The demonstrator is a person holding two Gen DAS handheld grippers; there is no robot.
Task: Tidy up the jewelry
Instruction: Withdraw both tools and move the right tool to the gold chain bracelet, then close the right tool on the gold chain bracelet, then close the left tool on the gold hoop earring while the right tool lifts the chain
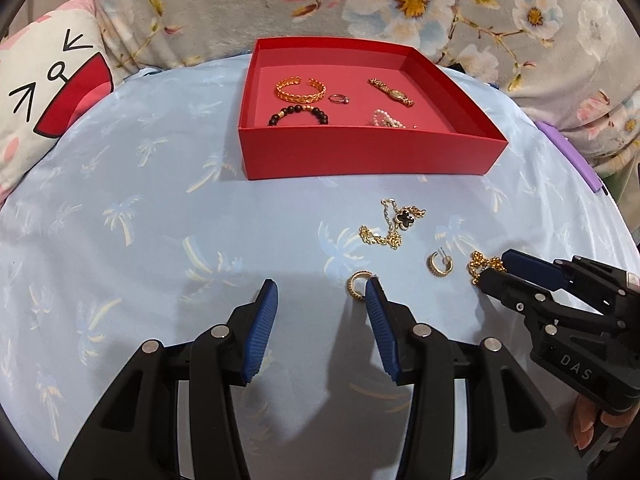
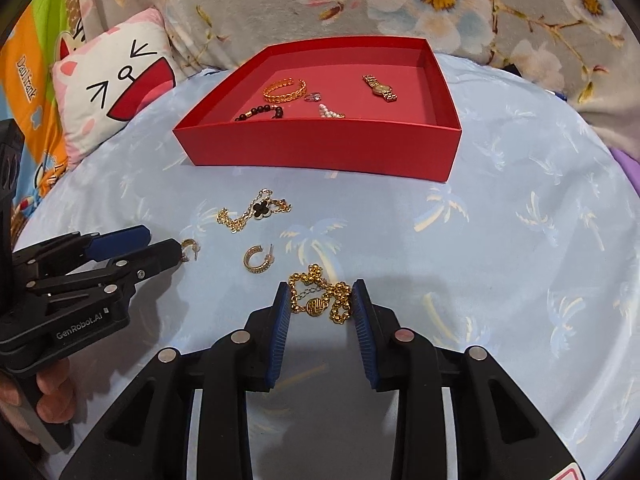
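- Right gripper [image 2: 320, 296]: jaws partly open around the gold bead bracelet [image 2: 320, 300], not clamped.
- Left gripper [image 1: 322, 294]: jaws wide, holding nothing; a gold hoop earring [image 1: 356, 286] lies beside its right finger.
- Red box [image 1: 360, 152], farther back on the blue cloth [image 1: 160, 220], holds a gold bangle [image 1: 300, 89] and a watch [image 1: 392, 92].
- Clover chain [image 1: 396, 222] and second hoop earring [image 1: 438, 264] lie between box and grippers.

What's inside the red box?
Inside the red box lie a gold cuff bracelet, a small ring, a gold watch, a dark bead bracelet and a pearl piece. The front wall partly hides the last two.
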